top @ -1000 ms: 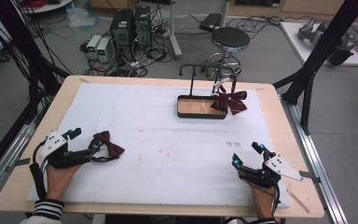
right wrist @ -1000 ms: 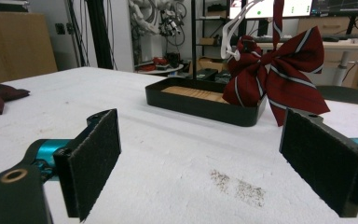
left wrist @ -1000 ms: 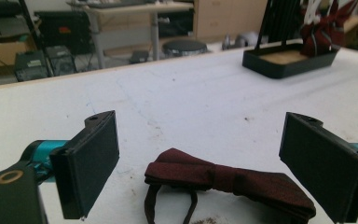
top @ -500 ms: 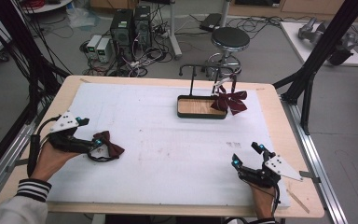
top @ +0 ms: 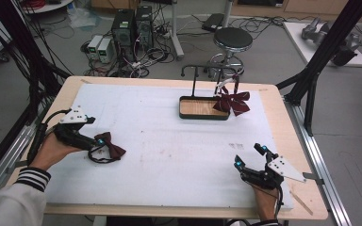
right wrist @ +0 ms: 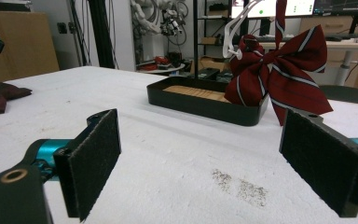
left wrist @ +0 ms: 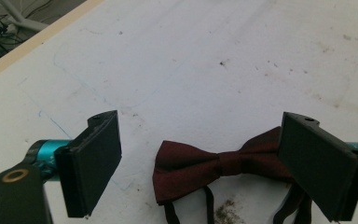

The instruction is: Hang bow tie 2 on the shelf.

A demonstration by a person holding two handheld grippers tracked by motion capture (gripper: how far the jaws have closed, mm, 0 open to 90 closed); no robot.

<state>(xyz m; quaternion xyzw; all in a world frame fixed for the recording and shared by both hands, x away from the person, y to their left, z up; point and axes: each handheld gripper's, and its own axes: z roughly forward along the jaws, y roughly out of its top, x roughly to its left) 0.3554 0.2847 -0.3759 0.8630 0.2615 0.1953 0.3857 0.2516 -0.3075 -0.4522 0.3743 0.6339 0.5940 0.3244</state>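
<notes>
1. Nearest to us, along the desk's (top: 66, 96) front edge, we see both hands: our left hand (top: 52, 149) comes in at the front left corner with a striped cuff, our right hand (top: 265, 200) at the front right.
2. Our right gripper (top: 250, 160) rests low on the white mat (top: 169, 141) near the front right corner, jaws spread wide with nothing between them; in its own view it looks across the mat toward the far tray.
3. Our left gripper (top: 99, 141) sits near the desk's left edge, angled toward the middle, jaws wide apart.
4. The dark red bow tie (left wrist: 214, 165) lies flat on the mat between those open jaws in the left gripper view, its black strap trailing toward us; we cannot tell whether either pad touches it.
5. The mat is speckled with small dark crumbs and faint blue lines.
6. Toward the far edge, right of centre, stands a black tray (top: 203, 108) with a wooden floor and a thin black rack (top: 193, 70) rising from it.
7. A striped red bow (top: 232, 101) hangs at the tray's right end.
8. Beyond the desk we see a round stool (top: 233, 38), computer towers (top: 132, 23), tangled cables and black frame posts.
</notes>
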